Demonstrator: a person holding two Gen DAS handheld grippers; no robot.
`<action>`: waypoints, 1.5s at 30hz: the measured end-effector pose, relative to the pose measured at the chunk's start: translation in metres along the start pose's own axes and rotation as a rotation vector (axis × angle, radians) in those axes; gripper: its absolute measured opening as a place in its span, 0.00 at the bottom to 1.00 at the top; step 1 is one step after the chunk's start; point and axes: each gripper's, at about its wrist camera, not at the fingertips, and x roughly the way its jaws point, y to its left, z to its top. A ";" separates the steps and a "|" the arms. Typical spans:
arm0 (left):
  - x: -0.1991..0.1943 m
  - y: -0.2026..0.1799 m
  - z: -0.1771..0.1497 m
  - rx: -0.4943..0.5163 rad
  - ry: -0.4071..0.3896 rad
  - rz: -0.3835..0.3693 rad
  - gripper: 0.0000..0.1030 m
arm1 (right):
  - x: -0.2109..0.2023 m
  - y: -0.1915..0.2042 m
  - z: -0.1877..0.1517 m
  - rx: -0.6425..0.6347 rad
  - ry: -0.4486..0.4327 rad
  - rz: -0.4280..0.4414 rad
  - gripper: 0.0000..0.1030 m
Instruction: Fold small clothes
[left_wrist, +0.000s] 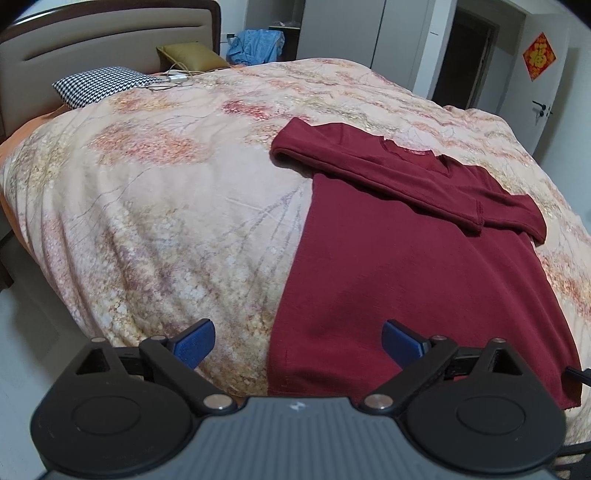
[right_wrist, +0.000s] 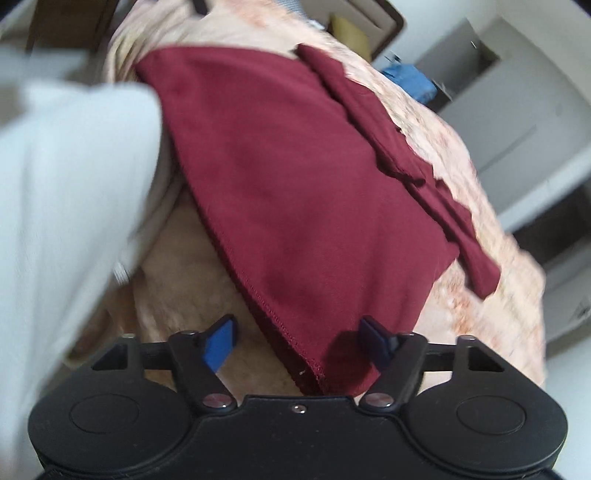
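A soft maroon shirt (left_wrist: 406, 280) is lying flat on the floral quilt (left_wrist: 166, 206), sleeves folded across at 1 o'clock. Left gripper (left_wrist: 299, 345) is gaping, released. Right gripper (right_wrist: 300, 343) is straddling the stitched hem corner, unclenched.

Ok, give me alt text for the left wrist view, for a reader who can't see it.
A dark red long-sleeved knit top lies flat on a peach floral quilt, sleeves folded across its chest. The left tongs stand open at its hem corner, gripping nothing. A black-and-white houndstooth pillow sits by the headboard.
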 end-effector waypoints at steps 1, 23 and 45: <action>0.000 -0.001 0.000 0.004 -0.002 -0.002 0.97 | 0.001 0.004 -0.001 -0.028 -0.009 -0.010 0.67; -0.018 -0.054 -0.040 0.264 -0.139 -0.228 0.98 | -0.031 -0.118 0.048 0.595 -0.204 0.229 0.12; 0.030 -0.051 -0.059 0.425 -0.162 0.070 0.54 | -0.042 -0.150 0.054 0.731 -0.266 0.255 0.12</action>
